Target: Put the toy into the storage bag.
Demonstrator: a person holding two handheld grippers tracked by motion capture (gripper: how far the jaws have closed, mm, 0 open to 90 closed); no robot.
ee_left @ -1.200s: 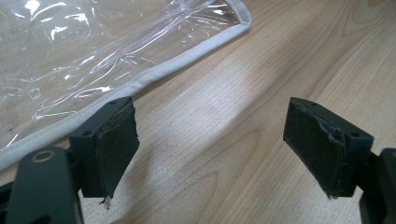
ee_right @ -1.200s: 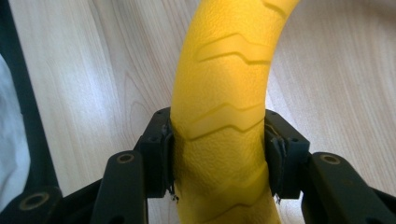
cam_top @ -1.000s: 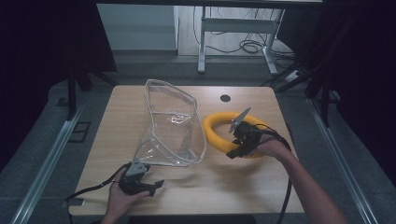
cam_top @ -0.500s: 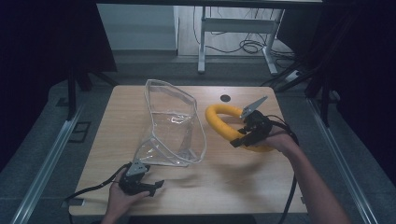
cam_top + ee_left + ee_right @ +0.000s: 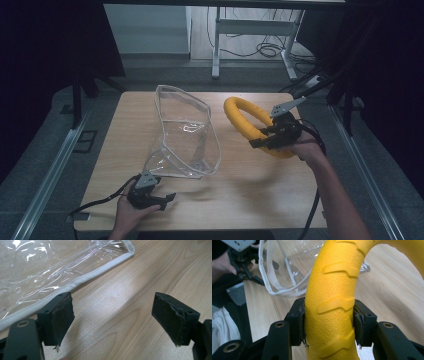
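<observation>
One yellow ring [image 5: 243, 120] on edge, clamped in right hand-held gripper [image 5: 270, 139]; left hand-held gripper [image 5: 159, 200] apart.

We see a yellow ring [image 5: 243, 121] — thick, with a rough skin and raised chevron marks — tilted up on its edge above the right part of the table, and its near side is pinched between black pads. To its left the clear plastic bag [image 5: 186, 134] with pale trim stands open on the wood — crumpled, mouth upward.
</observation>
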